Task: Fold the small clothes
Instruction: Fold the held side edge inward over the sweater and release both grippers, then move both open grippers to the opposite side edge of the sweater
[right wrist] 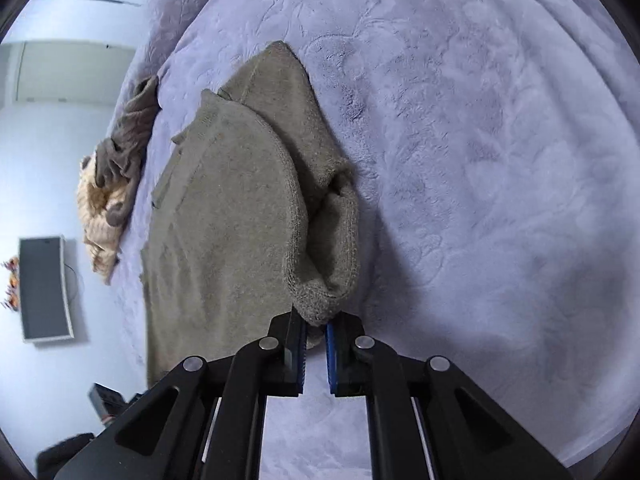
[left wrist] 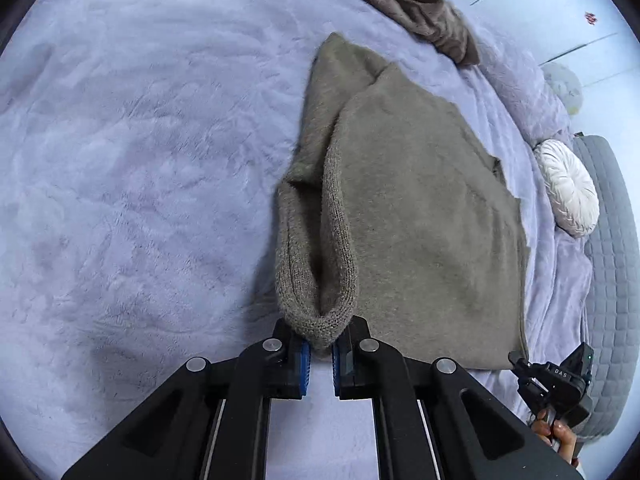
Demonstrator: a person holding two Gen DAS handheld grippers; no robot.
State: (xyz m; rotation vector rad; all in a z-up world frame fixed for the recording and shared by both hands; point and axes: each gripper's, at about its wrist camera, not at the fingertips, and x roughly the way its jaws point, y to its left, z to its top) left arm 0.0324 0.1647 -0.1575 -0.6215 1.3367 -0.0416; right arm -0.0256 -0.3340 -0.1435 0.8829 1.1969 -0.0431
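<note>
Olive knit sweater (left wrist: 420, 216) lies flat on the lilac bed (left wrist: 140, 160), near the crumpled clothes pile (left wrist: 424, 8). Left claw (left wrist: 321, 350) and right claw (right wrist: 316, 330) each pinch a ribbed cuff. Soft, floppy, stretchy stuff; the cuffs look like the best grab.

a bed under a pale lilac plush blanket (left wrist: 132, 168), clothes lying on top.

the fleecy blanket covers the whole sleeping surface, its nap brushed into swirls and patches. a grey-green knitted sweater (left wrist: 420, 216) lies flat on it, one sleeve folded over the body, the ribbed cuffs lifted off the blanket at the near edge. beyond the sweater, near the bed's far edge, a crumpled brown garment (left wrist: 424, 4) rests on the blanket; the right wrist view shows it heaped against a peach-coloured knit (right wrist: 98, 224). a round white pleated cushion (left wrist: 568, 188) sits at the blanket's side, against a grey quilted bed edge (left wrist: 612, 264).
</note>
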